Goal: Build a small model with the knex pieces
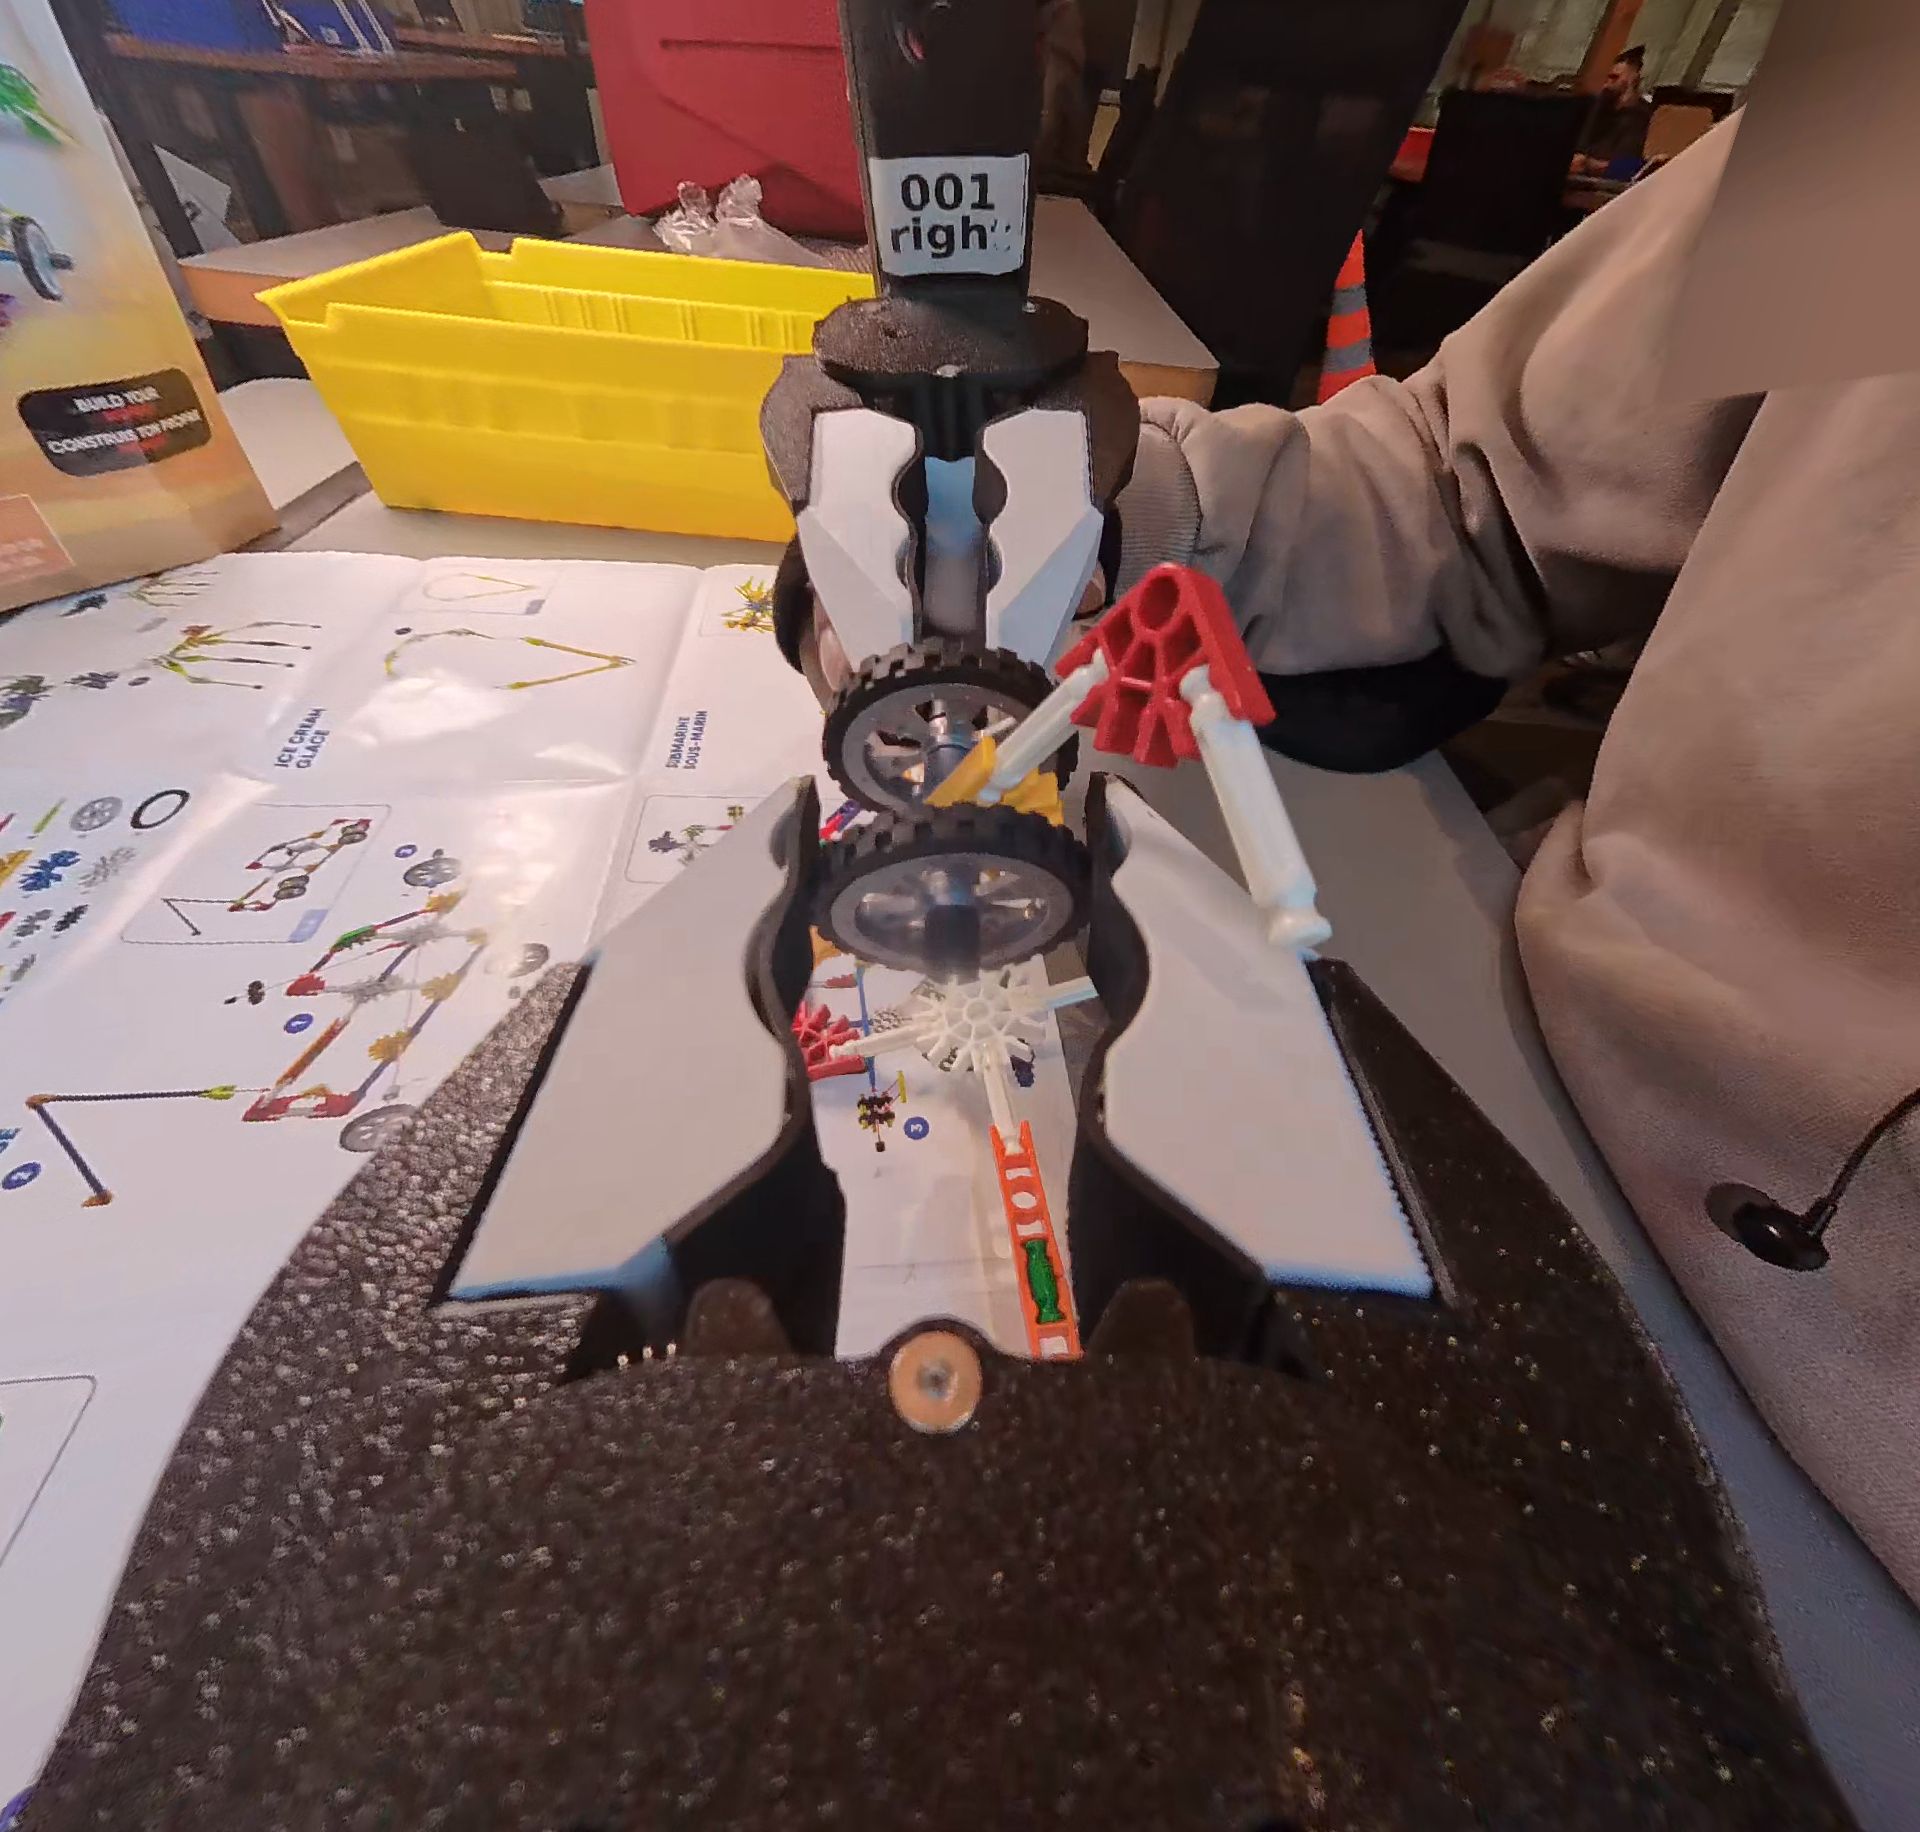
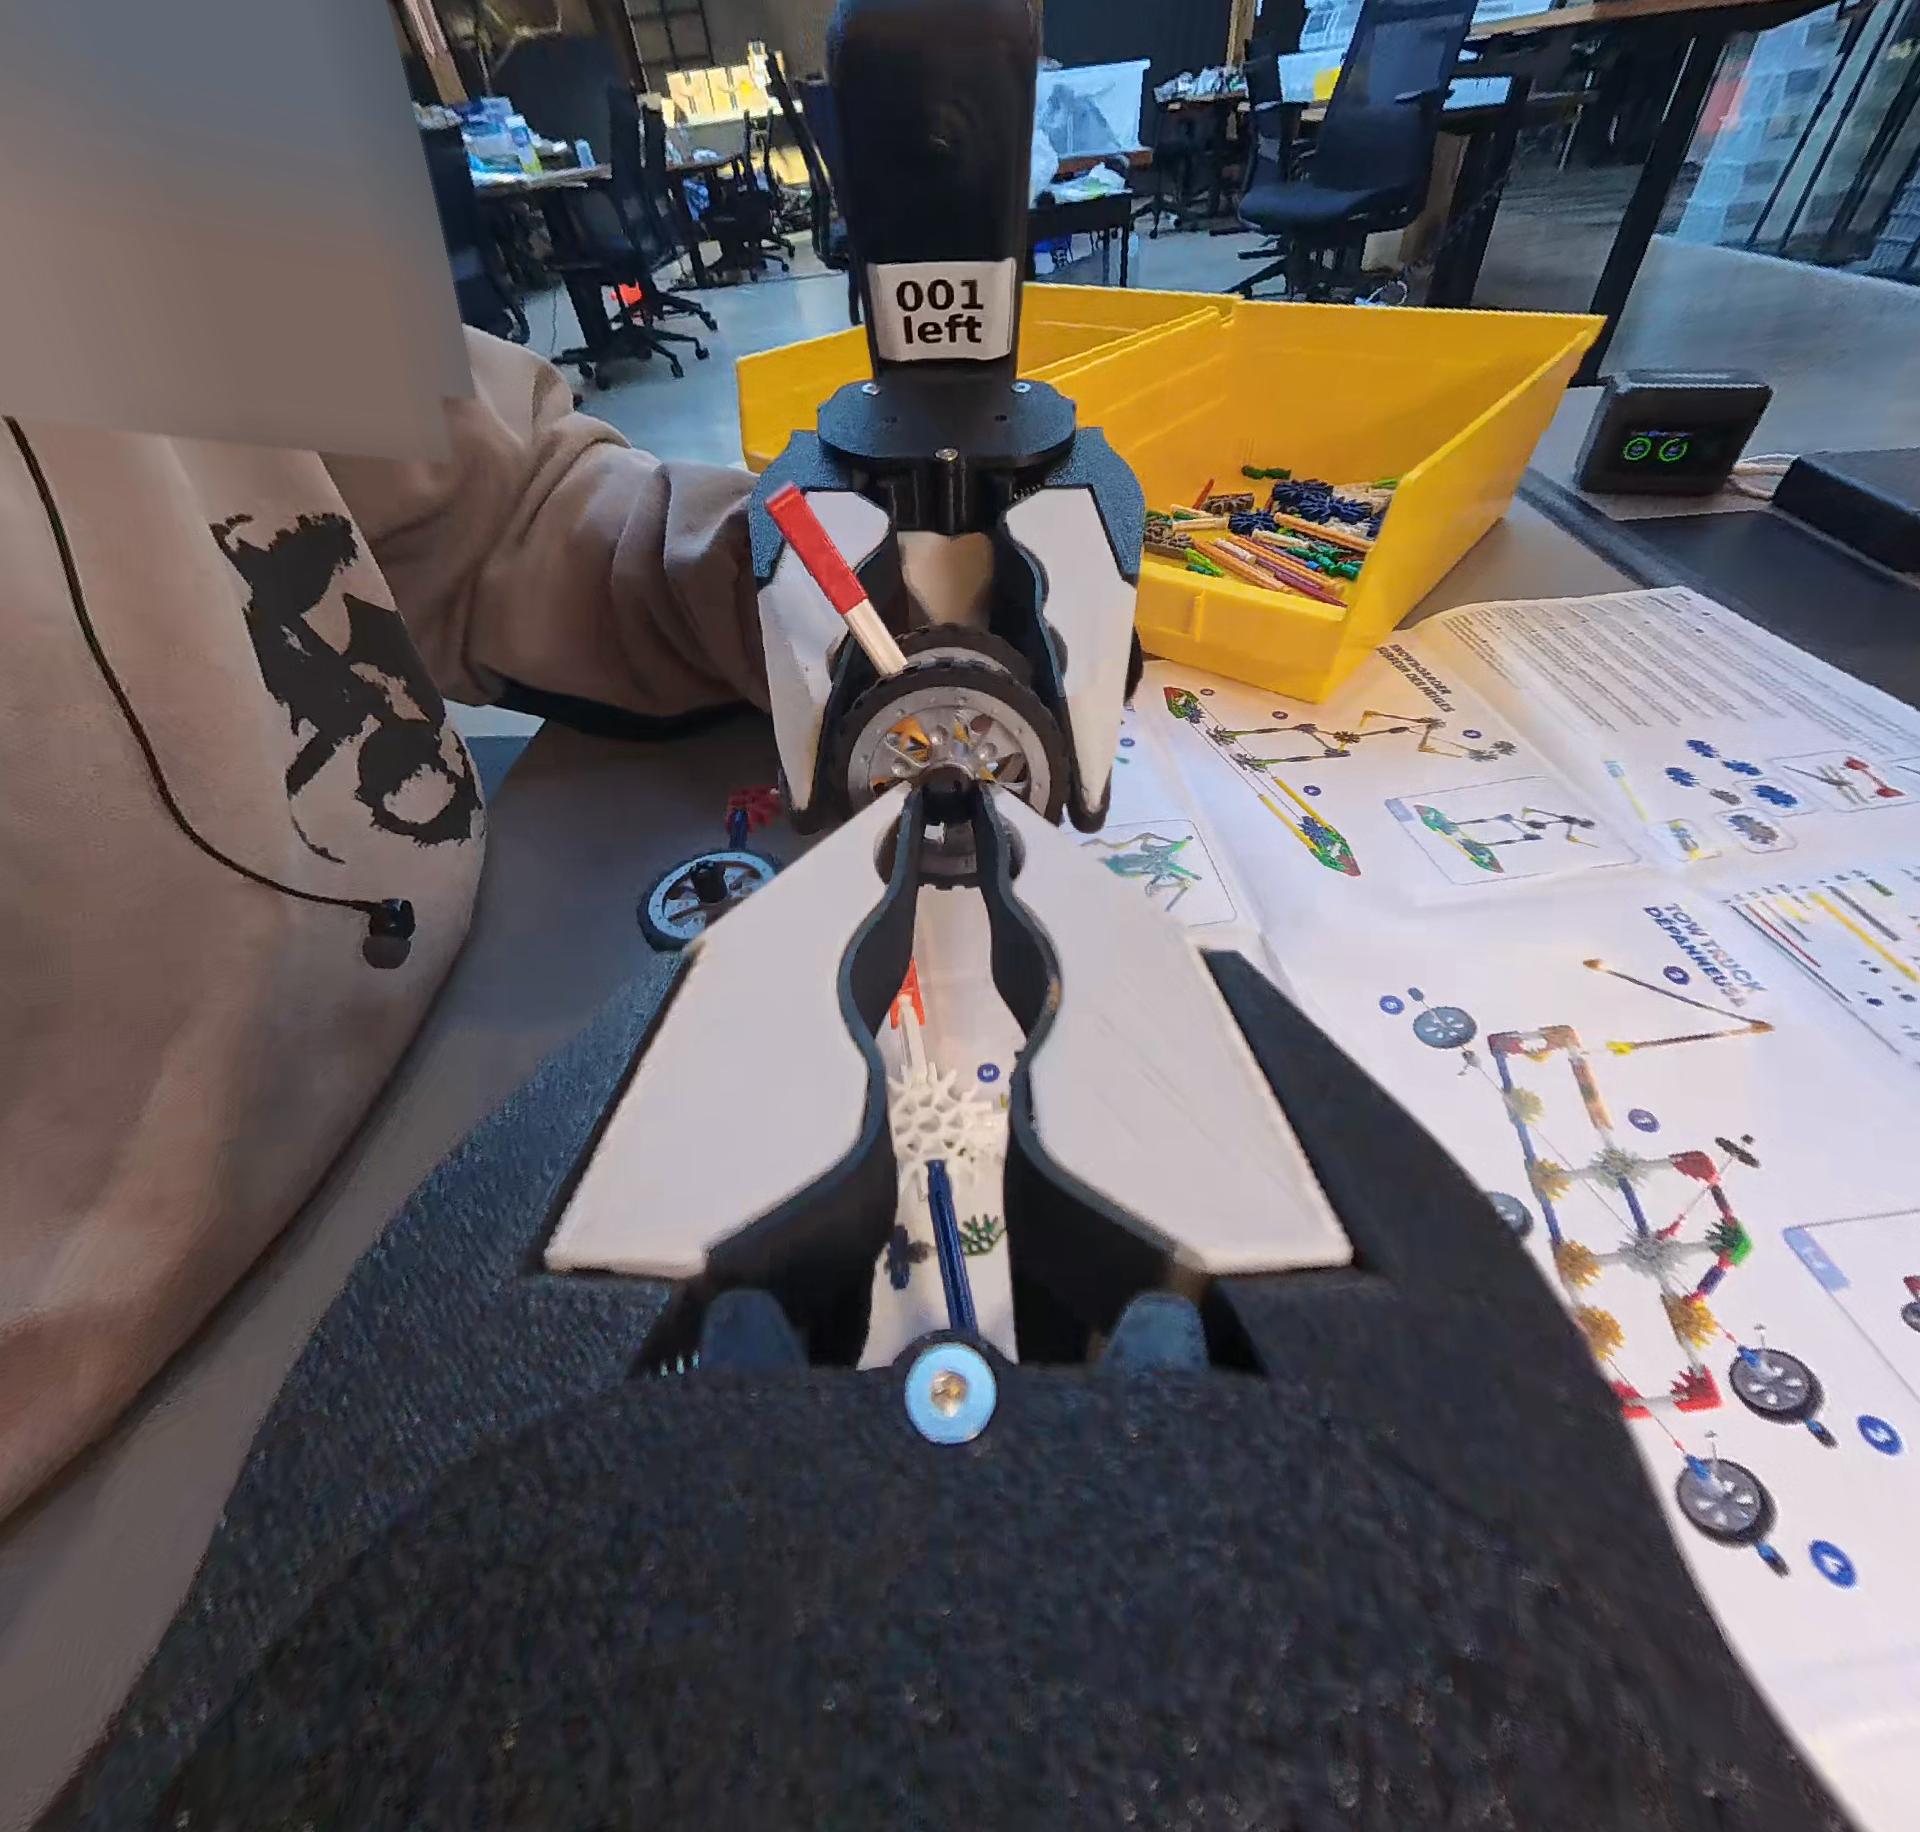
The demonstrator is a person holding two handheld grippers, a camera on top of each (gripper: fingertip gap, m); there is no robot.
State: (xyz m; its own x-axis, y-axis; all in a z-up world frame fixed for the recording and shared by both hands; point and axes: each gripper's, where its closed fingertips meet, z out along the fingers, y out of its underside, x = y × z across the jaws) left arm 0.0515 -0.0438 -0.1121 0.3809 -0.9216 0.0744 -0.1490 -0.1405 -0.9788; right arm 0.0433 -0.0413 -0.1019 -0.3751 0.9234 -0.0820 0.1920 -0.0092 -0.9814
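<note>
Gripping one black-tyred grey plastic wheel (image 1: 951,904) of the partly built rod-and-connector toy axle between its tips, the left tongs (image 1: 951,909) face the right tongs (image 2: 943,811), clamped on the grey axle stub (image 2: 943,783) beyond the second wheel (image 2: 951,743), above the instruction sheet (image 1: 416,743) on the table (image 1: 1455,899).

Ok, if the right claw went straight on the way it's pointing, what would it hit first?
The black-tyred, grey-spoked toy wheel clamped in the left claw. The right claw, closed on a small black hub, looks almost against that wheel, though depth is unclear.
</note>
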